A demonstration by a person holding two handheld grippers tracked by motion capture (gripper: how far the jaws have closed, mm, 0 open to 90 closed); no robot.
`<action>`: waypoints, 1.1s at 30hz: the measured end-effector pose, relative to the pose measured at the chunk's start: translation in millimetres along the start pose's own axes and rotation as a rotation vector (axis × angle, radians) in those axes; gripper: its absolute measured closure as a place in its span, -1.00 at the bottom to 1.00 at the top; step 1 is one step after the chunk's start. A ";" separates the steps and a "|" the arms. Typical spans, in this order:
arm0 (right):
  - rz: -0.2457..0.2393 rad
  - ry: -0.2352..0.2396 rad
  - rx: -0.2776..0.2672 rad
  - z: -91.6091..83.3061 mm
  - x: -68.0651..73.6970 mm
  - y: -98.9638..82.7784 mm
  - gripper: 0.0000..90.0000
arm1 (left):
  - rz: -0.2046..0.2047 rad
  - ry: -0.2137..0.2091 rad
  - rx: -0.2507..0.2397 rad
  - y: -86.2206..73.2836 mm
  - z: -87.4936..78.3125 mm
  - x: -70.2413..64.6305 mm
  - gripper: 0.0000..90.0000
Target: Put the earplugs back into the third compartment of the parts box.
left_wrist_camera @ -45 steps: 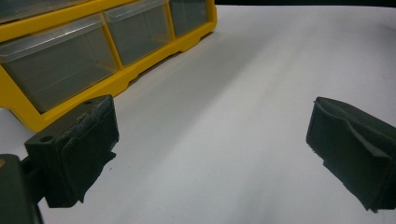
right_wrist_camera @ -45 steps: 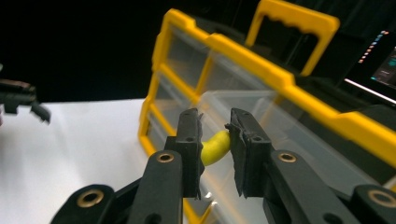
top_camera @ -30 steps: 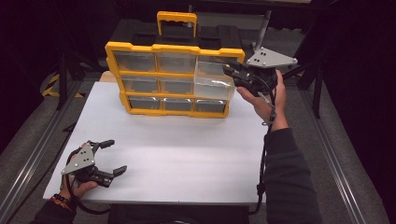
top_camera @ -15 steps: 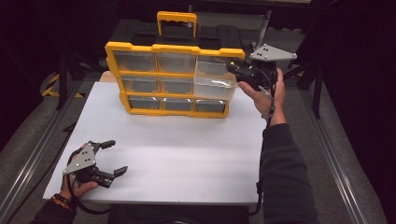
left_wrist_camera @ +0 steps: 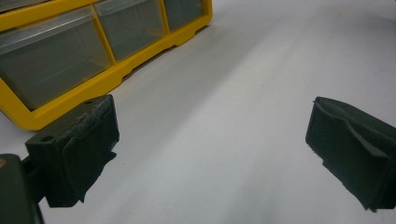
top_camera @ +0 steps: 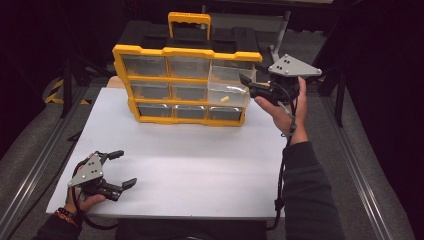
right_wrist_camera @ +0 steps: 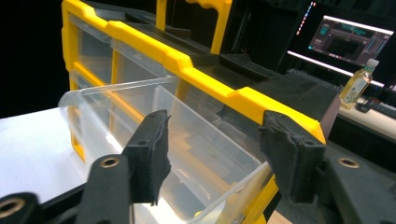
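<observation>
Organizer [top_camera: 185,82] at the worktop's [top_camera: 200,170] far edge, its top-right drawer [top_camera: 227,90] pulled out, a small yellow piece [top_camera: 224,98] lying inside. Your right tool [top_camera: 247,85] sits at the drawer's right front corner; its jaws have just been opening and now straddle the clear wall [right_wrist_camera: 205,154] without pressing it. Back straight off, so neither pad drags the drawer askew. Your left tool [top_camera: 121,168], released and empty, rests well in front of the organizer.

no legible text, labels or numbers, monitor [right_wrist_camera: 350,39] display too blurred
</observation>
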State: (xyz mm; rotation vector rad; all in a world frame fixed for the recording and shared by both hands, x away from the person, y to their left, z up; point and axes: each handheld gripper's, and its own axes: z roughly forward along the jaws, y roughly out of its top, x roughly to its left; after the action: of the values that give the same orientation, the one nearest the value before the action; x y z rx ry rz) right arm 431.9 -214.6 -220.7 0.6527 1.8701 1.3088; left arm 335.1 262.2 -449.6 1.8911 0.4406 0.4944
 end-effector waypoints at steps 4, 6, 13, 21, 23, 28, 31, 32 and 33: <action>-0.024 0.003 -0.033 -10.6 10.0 -3.9 -0.19 | -0.002 0.000 0.002 -0.1 0.4 -0.2 -0.92; -0.041 0.003 -0.043 -15.2 15.1 -6.1 -0.27 | -0.002 -0.001 0.003 -0.1 1.0 -0.3 -0.92; -0.079 0.003 -0.062 -28.6 31.9 -15.8 -0.39 | -0.002 -0.001 0.005 -0.2 3.0 0.1 -0.92; -0.098 0.022 -0.071 -40.6 51.5 -37.3 -0.48 | -0.007 0.003 0.001 -0.3 2.3 0.5 -0.92; -0.105 0.034 -0.061 -41.5 57.5 -45.8 -0.49 | -0.008 0.004 -0.002 -0.3 2.6 0.5 -0.92; -0.128 0.065 -0.035 -41.6 68.1 -63.4 -0.49 | -0.008 0.006 -0.001 -0.3 3.5 0.1 -0.92; -0.117 0.064 -0.010 -40.6 76.6 -83.8 -0.59 | -0.013 0.006 -0.002 -2.0 2.7 2.2 -0.92; -0.111 0.059 -0.008 -40.9 78.7 -90.4 -0.62 | -0.020 0.005 0.002 -2.8 2.4 3.0 -0.92; -0.091 0.068 -0.011 -41.1 81.2 -100.1 -0.67 | -0.021 0.002 0.002 -3.0 2.3 3.5 -0.92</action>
State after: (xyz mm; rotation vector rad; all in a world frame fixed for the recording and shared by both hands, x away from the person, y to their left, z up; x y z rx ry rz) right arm 351.9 -210.9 -329.7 0.5170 1.9227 1.2956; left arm 339.1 263.3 -452.7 1.8858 0.4616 0.4823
